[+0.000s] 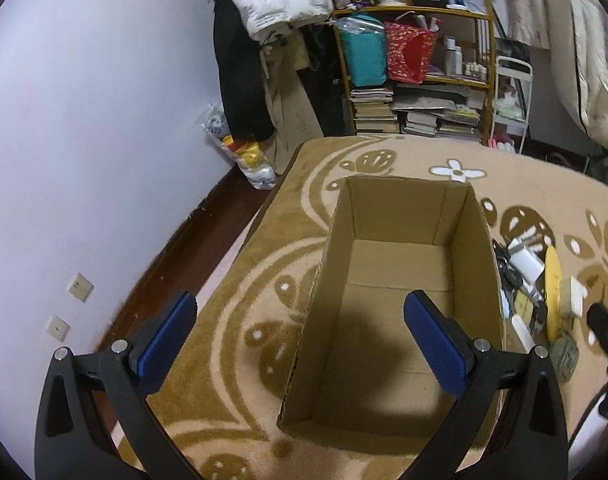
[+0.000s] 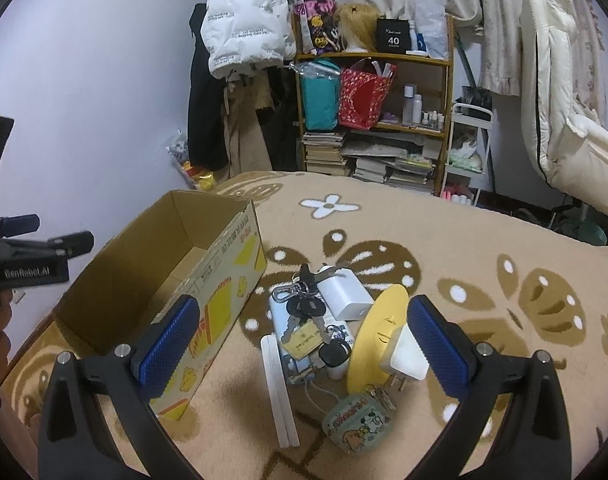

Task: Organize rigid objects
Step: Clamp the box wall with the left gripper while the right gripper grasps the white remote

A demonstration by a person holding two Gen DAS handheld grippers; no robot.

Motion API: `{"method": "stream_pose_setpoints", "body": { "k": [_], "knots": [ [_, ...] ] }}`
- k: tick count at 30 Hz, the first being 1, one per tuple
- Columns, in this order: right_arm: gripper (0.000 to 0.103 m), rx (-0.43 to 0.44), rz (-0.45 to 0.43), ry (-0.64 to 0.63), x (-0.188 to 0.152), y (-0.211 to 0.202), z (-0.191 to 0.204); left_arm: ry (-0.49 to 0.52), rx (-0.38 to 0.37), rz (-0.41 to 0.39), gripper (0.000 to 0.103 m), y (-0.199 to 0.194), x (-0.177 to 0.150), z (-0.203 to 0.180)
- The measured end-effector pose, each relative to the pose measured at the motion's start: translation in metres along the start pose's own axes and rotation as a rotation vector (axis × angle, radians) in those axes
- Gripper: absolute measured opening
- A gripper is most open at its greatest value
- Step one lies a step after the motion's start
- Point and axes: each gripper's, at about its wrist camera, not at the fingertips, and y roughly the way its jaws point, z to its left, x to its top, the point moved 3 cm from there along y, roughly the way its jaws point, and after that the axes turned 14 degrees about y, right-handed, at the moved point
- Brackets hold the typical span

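An open cardboard box stands empty on the patterned rug; it also shows in the right wrist view. My left gripper hangs open and empty over the box's near left wall. My right gripper is open and empty above a pile of small items beside the box: a bunch of keys, a white charger, a yellow disc, a white plug adapter, white sticks, and a green cartoon case. The pile also shows in the left wrist view.
The brown and beige rug covers the floor. A cluttered shelf with books and bags stands at the back, with hanging coats beside it. A lilac wall and dark baseboard run along the left.
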Motion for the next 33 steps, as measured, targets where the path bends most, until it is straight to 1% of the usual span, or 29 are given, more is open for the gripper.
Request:
{"method": "stream_pose_setpoints", "body": {
  "k": [3, 4, 7, 9, 11, 15, 17, 21, 22, 24, 27, 29, 31, 33],
  "knots": [
    [0.103, 0.005, 0.005, 0.004, 0.001, 0.009, 0.001, -0.015, -0.014, 0.033, 0.102, 0.011, -0.001, 0.005],
    [0.103, 0.009, 0.008, 0.008, 0.002, 0.011, 0.001, -0.014, -0.015, 0.03, 0.102, 0.015, 0.0, 0.007],
    [0.103, 0.018, 0.024, 0.013, 0.003, 0.022, 0.003, -0.005, -0.021, 0.087, 0.102, 0.031, -0.002, 0.009],
    [0.103, 0.018, 0.043, 0.012, 0.002, 0.029, 0.003, -0.018, -0.044, 0.116, 0.102, 0.043, -0.004, 0.009],
    [0.103, 0.016, 0.064, 0.009, -0.001, 0.036, 0.003, -0.026, -0.068, 0.162, 0.102, 0.058, -0.005, 0.01],
    [0.103, 0.017, 0.096, -0.009, -0.008, 0.047, 0.005, -0.032, -0.086, 0.251, 0.102, 0.079, -0.012, 0.007],
    [0.103, 0.015, 0.113, -0.021, -0.012, 0.051, 0.007, -0.027, -0.082, 0.291, 0.102, 0.088, -0.017, 0.006],
    [0.103, 0.003, 0.124, -0.036, -0.018, 0.055, 0.009, -0.017, -0.079, 0.334, 0.102, 0.098, -0.023, 0.003],
    [0.103, 0.004, 0.132, -0.034, -0.019, 0.057, 0.009, -0.016, -0.083, 0.339, 0.102, 0.099, -0.024, 0.003],
    [0.103, 0.008, 0.153, -0.026, -0.021, 0.06, 0.008, -0.005, -0.087, 0.35, 0.096, 0.101, -0.027, 0.001],
    [0.095, 0.012, 0.193, -0.02, -0.025, 0.066, 0.006, 0.02, -0.068, 0.394, 0.093, 0.108, -0.031, -0.003],
    [0.09, 0.017, 0.217, -0.013, -0.028, 0.069, 0.005, 0.021, -0.051, 0.428, 0.093, 0.112, -0.035, -0.002],
    [0.074, 0.026, 0.24, -0.009, -0.031, 0.072, 0.005, 0.013, -0.043, 0.437, 0.093, 0.113, -0.036, 0.0],
    [0.069, 0.033, 0.256, -0.007, -0.034, 0.073, 0.006, 0.007, -0.042, 0.434, 0.093, 0.113, -0.036, 0.002]
  ]
}}
